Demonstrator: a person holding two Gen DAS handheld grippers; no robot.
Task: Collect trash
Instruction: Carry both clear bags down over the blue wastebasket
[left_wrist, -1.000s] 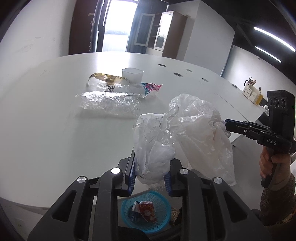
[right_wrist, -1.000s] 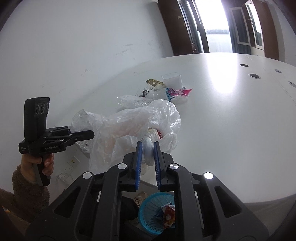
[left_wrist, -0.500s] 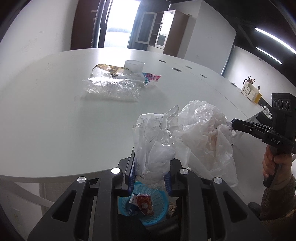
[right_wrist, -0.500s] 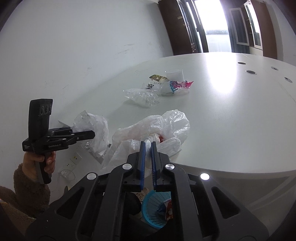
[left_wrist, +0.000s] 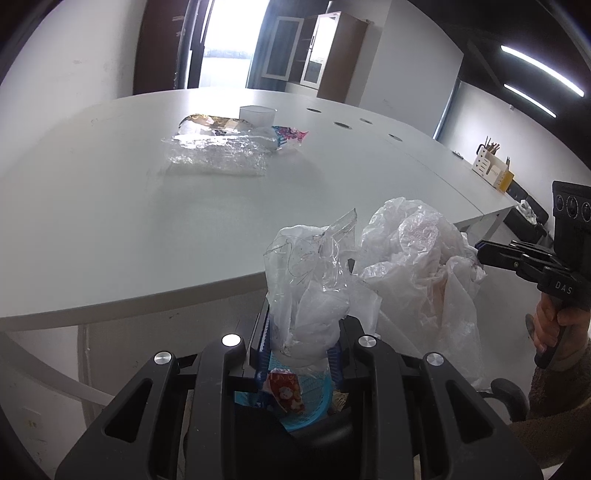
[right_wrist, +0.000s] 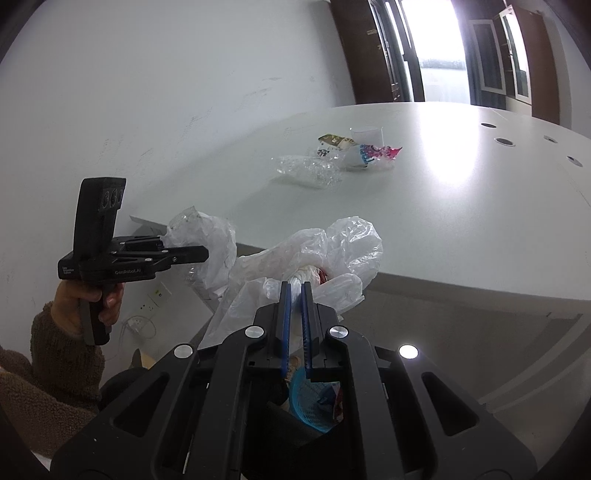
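The left tool (left_wrist: 299, 334) is closed on a crumpled clear plastic bag (left_wrist: 310, 280), and the right tool (right_wrist: 295, 295) is fully closed on the twisted neck of a white plastic bag (right_wrist: 332, 243); both bags hang in the air just off the edge of the worktop (left_wrist: 110, 206), side by side and touching. Below the tools stands a blue basket (left_wrist: 310, 402) with a red wrapper (left_wrist: 286, 391) in it; more clear plastic (left_wrist: 218, 155), coloured wrappers (left_wrist: 291, 133) and a cup (left_wrist: 256, 114) lie further away on the worktop.

"DAS" on right gripper (left_wrist: 480, 254), "GenRobot.AI" on left gripper (right_wrist: 205, 254)
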